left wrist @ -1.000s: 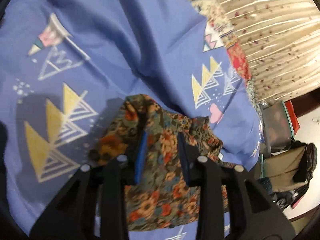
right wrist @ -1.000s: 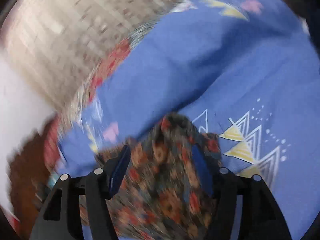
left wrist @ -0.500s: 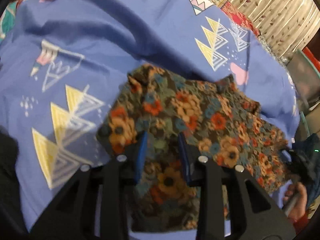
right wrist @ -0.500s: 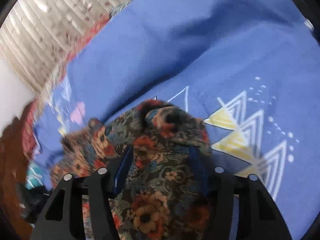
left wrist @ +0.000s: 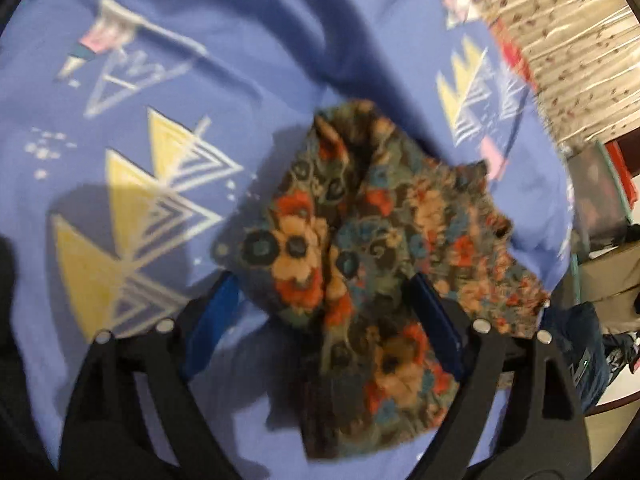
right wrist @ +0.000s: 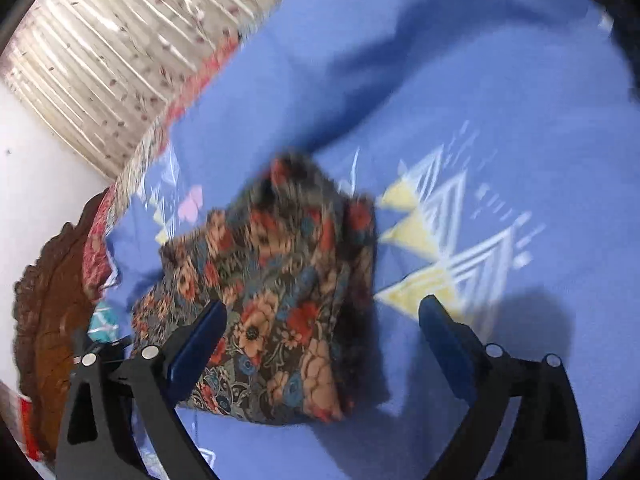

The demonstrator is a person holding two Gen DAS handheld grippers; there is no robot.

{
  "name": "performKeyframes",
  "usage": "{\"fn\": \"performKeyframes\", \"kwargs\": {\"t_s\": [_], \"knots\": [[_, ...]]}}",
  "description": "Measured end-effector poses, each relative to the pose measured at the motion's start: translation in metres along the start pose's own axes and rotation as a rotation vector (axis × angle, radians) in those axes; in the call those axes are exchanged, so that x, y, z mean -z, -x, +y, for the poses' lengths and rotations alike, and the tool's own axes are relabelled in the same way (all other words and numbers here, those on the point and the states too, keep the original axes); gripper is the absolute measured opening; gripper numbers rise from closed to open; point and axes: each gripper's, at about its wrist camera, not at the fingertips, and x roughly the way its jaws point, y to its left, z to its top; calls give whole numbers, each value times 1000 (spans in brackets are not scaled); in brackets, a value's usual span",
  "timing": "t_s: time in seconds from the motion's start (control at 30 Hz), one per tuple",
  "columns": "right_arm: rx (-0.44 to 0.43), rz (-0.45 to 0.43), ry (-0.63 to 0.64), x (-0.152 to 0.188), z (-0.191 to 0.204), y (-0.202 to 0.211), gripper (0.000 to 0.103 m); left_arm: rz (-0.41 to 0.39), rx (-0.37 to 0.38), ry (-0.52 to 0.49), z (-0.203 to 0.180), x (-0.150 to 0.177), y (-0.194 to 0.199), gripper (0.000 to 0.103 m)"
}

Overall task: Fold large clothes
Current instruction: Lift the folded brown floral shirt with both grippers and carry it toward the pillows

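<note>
A folded floral garment (left wrist: 372, 264), dark with orange, red and blue flowers, lies on a blue bedsheet (left wrist: 180, 60) printed with yellow and white triangles. My left gripper (left wrist: 324, 304) is open, its blue-padded fingers spread either side of the garment's near part. In the right wrist view the same garment (right wrist: 272, 296) lies on the sheet (right wrist: 480, 100). My right gripper (right wrist: 320, 328) is open, its left finger over the garment's lower edge and its right finger over bare sheet.
A beige patterned curtain (left wrist: 572, 40) hangs beyond the bed; it also shows in the right wrist view (right wrist: 120, 52). A red patterned quilt edge (right wrist: 96, 256) and a dark wooden bed frame (right wrist: 44, 320) lie at the left. Bags and clutter (left wrist: 600, 216) sit right of the bed.
Both grippers were shut on the floral garment and have opened wide. The garment dropped onto the sheet in a folded heap, and both grippers have drawn back a little.
</note>
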Motion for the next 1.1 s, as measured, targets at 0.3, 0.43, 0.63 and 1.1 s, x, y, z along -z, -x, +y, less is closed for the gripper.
{"fn": "performKeyframes", "kwargs": {"t_s": [0.3, 0.43, 0.63, 1.1], "knots": [[148, 57, 207, 2, 61, -62, 112, -54, -57, -62, -46, -8, -38, 97], [36, 49, 157, 5, 69, -53, 102, -59, 40, -89, -57, 3, -35, 80], [-81, 49, 190, 13, 114, -28, 50, -49, 116, -34, -54, 5, -21, 29], [-462, -94, 572, 18, 423, 25, 48, -468, 294, -119, -38, -61, 234, 27]]}}
